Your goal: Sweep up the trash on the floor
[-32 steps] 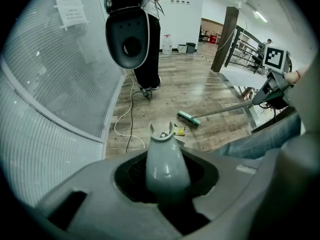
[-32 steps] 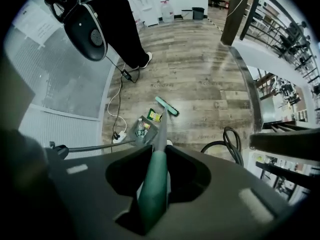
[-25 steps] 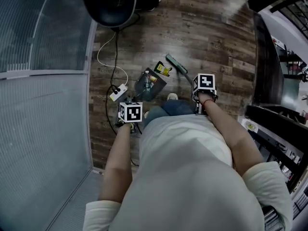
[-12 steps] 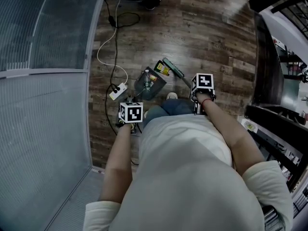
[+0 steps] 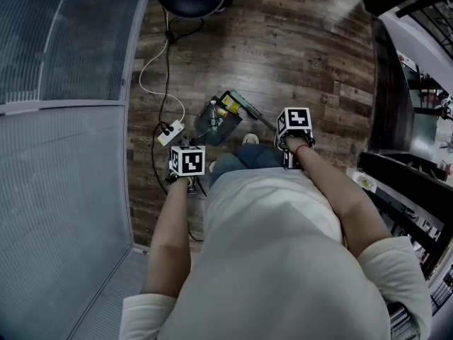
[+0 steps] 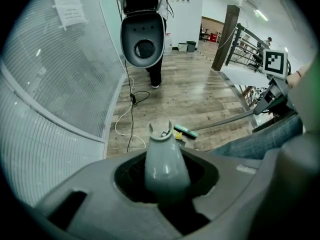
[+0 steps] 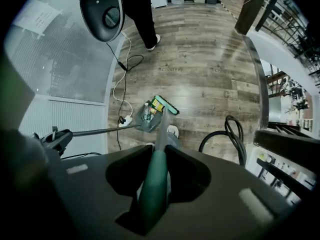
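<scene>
Down on the wood-plank floor [image 5: 304, 55], just ahead of the person's shoe [image 5: 249, 139], the grey dustpan [image 5: 214, 121] sits with its mouth toward the green broom head [image 5: 241, 105]. The two are touching or very nearly so. Trash is already in the pan: a clear plastic bottle [image 5: 211, 112] lies toward the back, and a yellow wrapper [image 5: 227, 107] sits at the lip, right against the bristles. The left gripper [image 5: 186, 163] is clamped on the dustpan's tall grey handle [image 6: 163, 164], which stands up between its jaws. The right gripper [image 5: 294, 127] is closed around the broom's green grip [image 7: 154, 181], and the pale shaft runs down from it to the head. Both grippers are held close to the person's body, one on each side of the knee in jeans [image 5: 244, 160]. Just left of the pan a white power strip [image 5: 168, 133] lies on the boards, its cable [image 5: 151, 83] looping off beside the ribbed translucent wall panel [image 5: 64, 190]. Farther along the floor someone in dark trousers stands behind a dark rounded device [image 6: 143, 39]. A loop of black hose [image 7: 231, 134] shows near the person's right side.
</scene>
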### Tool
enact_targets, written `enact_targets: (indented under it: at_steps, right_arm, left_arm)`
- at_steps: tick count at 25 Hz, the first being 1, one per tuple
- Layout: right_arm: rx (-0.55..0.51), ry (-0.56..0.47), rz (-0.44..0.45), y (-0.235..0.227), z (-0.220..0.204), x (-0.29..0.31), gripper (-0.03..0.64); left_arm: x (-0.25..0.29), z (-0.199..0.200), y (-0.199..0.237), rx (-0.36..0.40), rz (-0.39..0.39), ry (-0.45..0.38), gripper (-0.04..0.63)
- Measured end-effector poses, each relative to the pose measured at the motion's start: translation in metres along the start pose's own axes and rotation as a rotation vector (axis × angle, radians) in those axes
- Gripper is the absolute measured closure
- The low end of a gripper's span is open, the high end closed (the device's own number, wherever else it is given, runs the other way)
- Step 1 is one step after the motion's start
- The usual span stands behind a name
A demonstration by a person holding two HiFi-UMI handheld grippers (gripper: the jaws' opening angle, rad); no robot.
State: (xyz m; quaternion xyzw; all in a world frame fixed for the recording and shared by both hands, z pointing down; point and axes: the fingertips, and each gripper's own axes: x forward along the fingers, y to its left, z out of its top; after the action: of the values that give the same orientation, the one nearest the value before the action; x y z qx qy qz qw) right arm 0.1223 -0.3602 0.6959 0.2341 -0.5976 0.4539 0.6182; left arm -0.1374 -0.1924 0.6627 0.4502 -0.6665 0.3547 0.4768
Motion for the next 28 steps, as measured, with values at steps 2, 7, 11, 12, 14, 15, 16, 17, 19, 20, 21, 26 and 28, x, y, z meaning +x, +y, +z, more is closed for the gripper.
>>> enact_targets:
  at_steps: [2, 7, 11, 12, 14, 15, 16, 17, 19, 20, 21, 26, 28]
  right_arm:
    - [-0.02, 0.015, 0.003, 0.003, -0.003, 0.001, 0.52]
    - [-0.054, 0.038, 0.0, 0.007, -0.006, 0.0, 0.52]
    - [-0.111, 0.043, -0.028, 0.01, -0.009, 0.0, 0.52]
    - [-0.129, 0.048, -0.036, 0.012, -0.009, 0.0, 0.52]
    - [-0.162, 0.058, -0.05, 0.015, -0.011, -0.002, 0.52]
    - [-0.178, 0.061, -0.055, 0.016, -0.013, -0.002, 0.52]
    - [-0.192, 0.063, -0.058, 0.018, -0.014, -0.003, 0.52]
    - [-0.205, 0.065, -0.059, 0.019, -0.015, -0.002, 0.52]
    - [-0.225, 0.067, -0.06, 0.02, -0.018, -0.002, 0.52]
    - [-0.233, 0.068, -0.061, 0.02, -0.019, -0.002, 0.52]
    - [-0.239, 0.069, -0.06, 0.02, -0.021, -0.001, 0.52]
    - [-0.263, 0.105, -0.038, 0.026, -0.033, 0.0, 0.52]
    - [-0.276, 0.127, -0.015, 0.032, -0.041, 0.001, 0.52]
  left_arm:
    - [0.0, -0.001, 0.0, 0.0, 0.001, -0.001, 0.502]
    - [0.0, 0.002, 0.0, 0.001, 0.002, 0.001, 0.502]
    - [0.001, 0.002, 0.002, 0.003, 0.003, 0.0, 0.502]
    - [0.002, 0.002, 0.004, 0.004, 0.003, 0.0, 0.5]
    - [0.002, 0.003, 0.006, 0.004, 0.002, 0.002, 0.5]
    - [0.002, 0.004, 0.007, 0.003, 0.001, 0.003, 0.5]
    - [0.001, 0.004, 0.007, 0.003, 0.001, 0.003, 0.5]
    - [0.001, 0.005, 0.007, 0.003, 0.0, 0.003, 0.5]
    - [0.002, 0.005, 0.008, 0.003, 0.001, 0.002, 0.5]
    - [0.003, 0.005, 0.008, 0.004, 0.002, 0.002, 0.5]
    - [0.004, 0.005, 0.009, 0.005, 0.004, 0.002, 0.5]
    - [0.006, 0.007, 0.013, 0.006, 0.003, 0.002, 0.5]
    - [0.006, 0.007, 0.014, 0.006, 0.005, 0.001, 0.5]
